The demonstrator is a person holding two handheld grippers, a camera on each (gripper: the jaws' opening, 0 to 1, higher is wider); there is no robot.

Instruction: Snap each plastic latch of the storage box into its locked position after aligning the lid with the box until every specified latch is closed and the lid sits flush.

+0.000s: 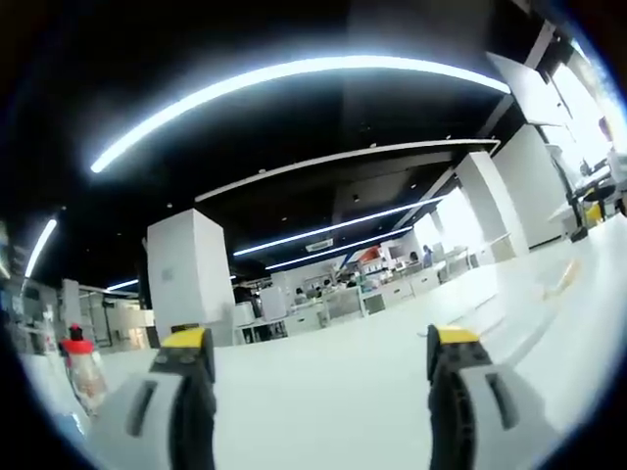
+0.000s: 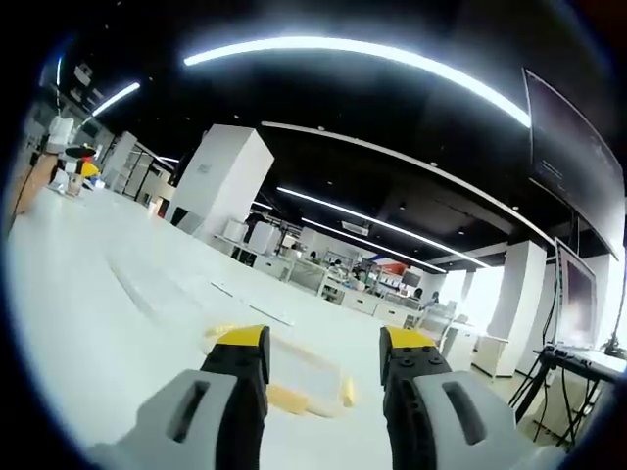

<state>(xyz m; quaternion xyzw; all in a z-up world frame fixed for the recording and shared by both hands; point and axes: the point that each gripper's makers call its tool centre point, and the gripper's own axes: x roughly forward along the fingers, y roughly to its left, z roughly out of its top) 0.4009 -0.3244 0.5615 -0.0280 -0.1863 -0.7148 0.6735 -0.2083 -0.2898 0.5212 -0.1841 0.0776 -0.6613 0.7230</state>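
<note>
The left gripper (image 1: 320, 357) hovers over the white table (image 1: 333, 392), jaws wide and holding nothing. A red-capped bottle (image 1: 83, 372) stands just left of its left jaw. The right gripper (image 2: 323, 354) is also wide apart and empty; the clear box (image 2: 294, 377) with yellow latches (image 2: 347, 391) lies just ahead between its jaws. White pillars (image 2: 220, 181) rise far beyond.

The storage box (image 2: 284, 377) is see-through with a clear lid (image 2: 294, 357) on top, so it is hard to see against the white desk (image 2: 88, 294). It lies flat on the desk. Yellow latches (image 2: 347, 392) sit along its edges. One long yellow latch (image 2: 289, 399) runs along the near side. In the left gripper view the box (image 1: 560, 279) is far off to the right, pale and blurry.
</note>
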